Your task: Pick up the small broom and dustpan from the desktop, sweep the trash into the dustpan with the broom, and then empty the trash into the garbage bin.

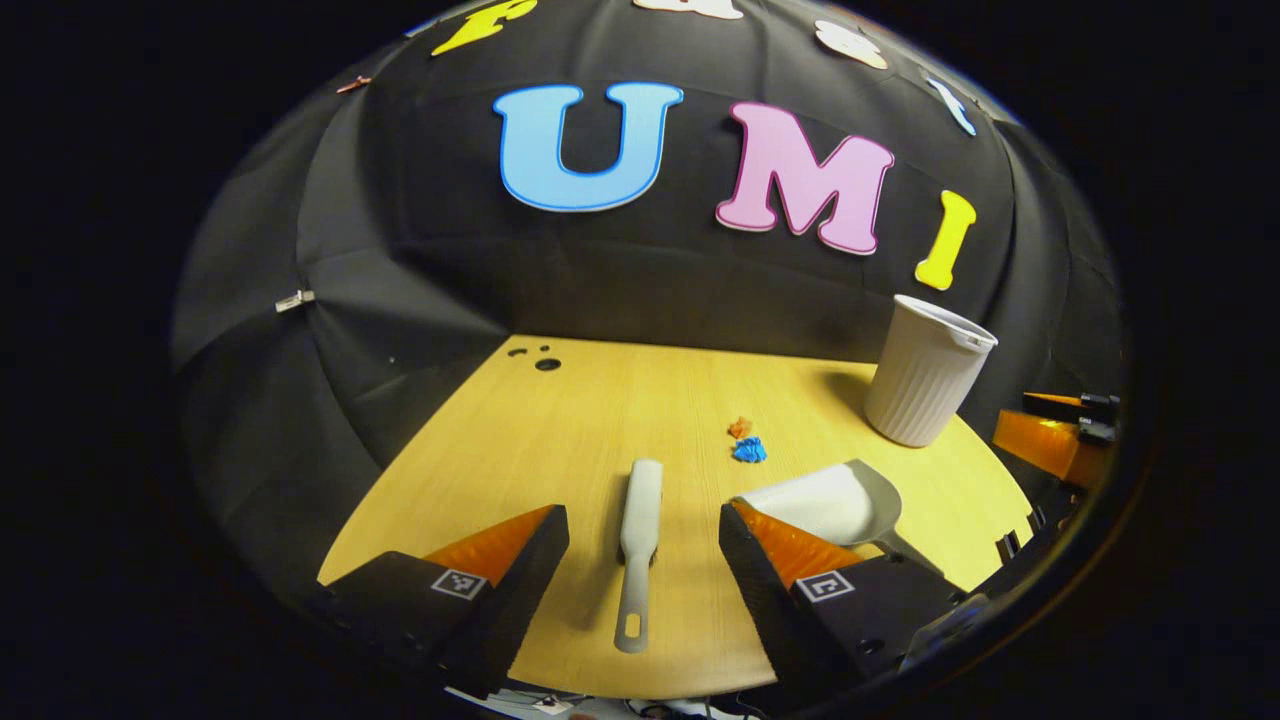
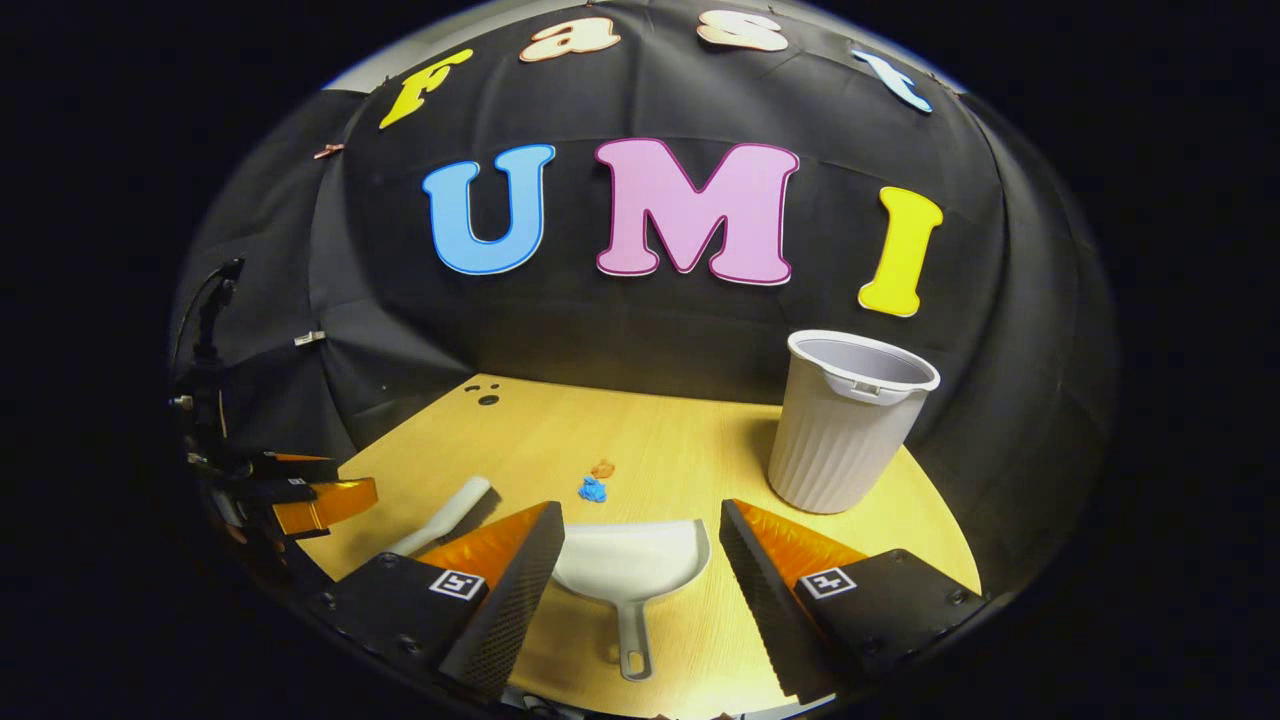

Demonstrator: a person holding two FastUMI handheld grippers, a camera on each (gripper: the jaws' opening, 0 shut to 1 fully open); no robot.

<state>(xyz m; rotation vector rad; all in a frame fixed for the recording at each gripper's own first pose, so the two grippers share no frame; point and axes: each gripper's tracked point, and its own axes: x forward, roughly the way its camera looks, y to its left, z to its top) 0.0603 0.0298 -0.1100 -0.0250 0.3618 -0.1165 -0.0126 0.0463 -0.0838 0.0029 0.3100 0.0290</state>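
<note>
Fingers of the left gripper [image 1: 643, 560] stand wide apart and hold nothing, straddling the small pale grey plastic broom [image 1: 637, 545], which lies flat on the yellow wood-grain desktop [image 1: 560, 430] with its handle toward the camera, well to the left of the white ribbed plastic garbage bin [image 2: 845, 425]. Between the broom and the bin, a little nearer the broom, sits the trash: a crumpled blue scrap [image 2: 592, 489] touching a smaller orange scrap [image 2: 602, 467]. The white plastic dustpan [image 2: 630, 575] lies just in front of the bin's left side, mouth toward the scraps, handle toward the camera. The right gripper [image 2: 640, 580] is likewise spread open and empty, framing the dustpan.

The step in hand looks like the first pickup, with neither tool lifted yet. To do it well, each gripper should come down centred over its own handle, not the brush head or the pan's scoop, and close squarely across the narrow shaft so the tool does not twist. Keeping the dustpan's lip low to the desktop will help when sweeping begins.
</note>
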